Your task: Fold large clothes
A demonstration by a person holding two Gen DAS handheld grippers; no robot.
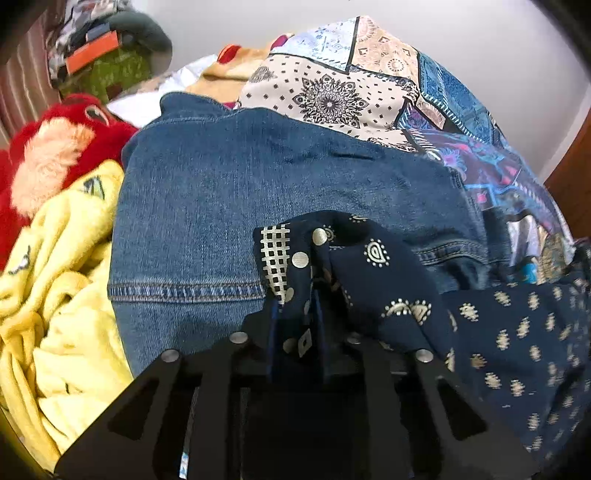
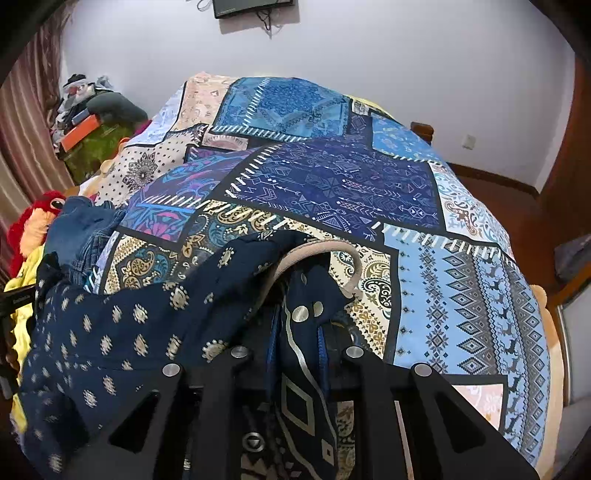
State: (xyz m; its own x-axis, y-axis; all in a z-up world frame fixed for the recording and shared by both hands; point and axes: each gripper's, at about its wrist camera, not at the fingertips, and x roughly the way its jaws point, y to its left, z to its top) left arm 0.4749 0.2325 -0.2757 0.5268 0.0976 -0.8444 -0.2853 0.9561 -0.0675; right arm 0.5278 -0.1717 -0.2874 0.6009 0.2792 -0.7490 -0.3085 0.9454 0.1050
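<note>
A navy garment with a pale printed pattern hangs between my two grippers over the bed. My left gripper is shut on a bunched edge of it, above a folded denim piece. In the right wrist view the same navy garment drapes to the left. My right gripper is shut on another edge of it, near a beige band of the garment. The fingertips of both grippers are hidden by the cloth.
A patchwork bedspread covers the bed. A yellow fleece and a red plush toy lie at the left. A cluttered green-covered stand is by the curtain. A white wall with a screen is behind.
</note>
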